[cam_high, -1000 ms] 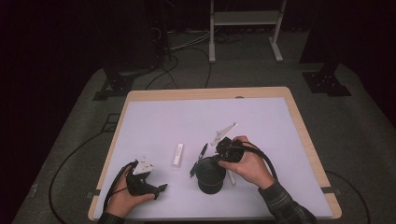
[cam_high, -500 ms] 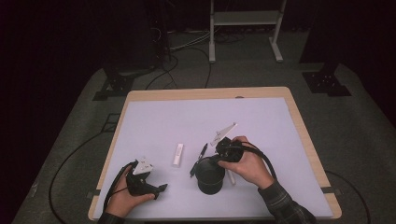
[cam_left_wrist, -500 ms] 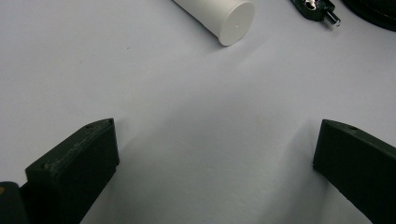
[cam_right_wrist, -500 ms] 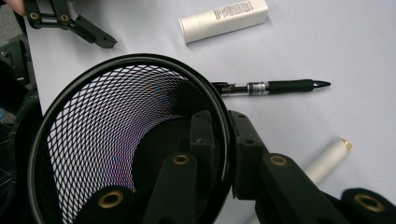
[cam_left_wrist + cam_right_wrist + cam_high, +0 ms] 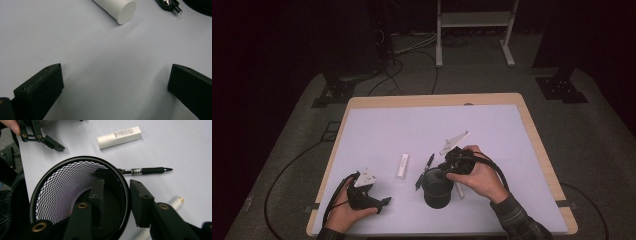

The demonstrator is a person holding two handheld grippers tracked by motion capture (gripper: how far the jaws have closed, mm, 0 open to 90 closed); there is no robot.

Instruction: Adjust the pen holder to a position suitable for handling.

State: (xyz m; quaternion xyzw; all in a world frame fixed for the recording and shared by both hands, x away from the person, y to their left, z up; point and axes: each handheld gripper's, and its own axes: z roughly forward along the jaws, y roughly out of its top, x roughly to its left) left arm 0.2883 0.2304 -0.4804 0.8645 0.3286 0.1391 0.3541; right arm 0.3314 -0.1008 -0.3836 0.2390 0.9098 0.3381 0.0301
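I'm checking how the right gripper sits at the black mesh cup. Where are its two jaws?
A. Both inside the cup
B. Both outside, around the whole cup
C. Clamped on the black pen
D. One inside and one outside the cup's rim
D: in the right gripper view, the right gripper has one jaw inside the mesh cup and the other outside its rim, with the wall between them; the black pen lies apart on the table.
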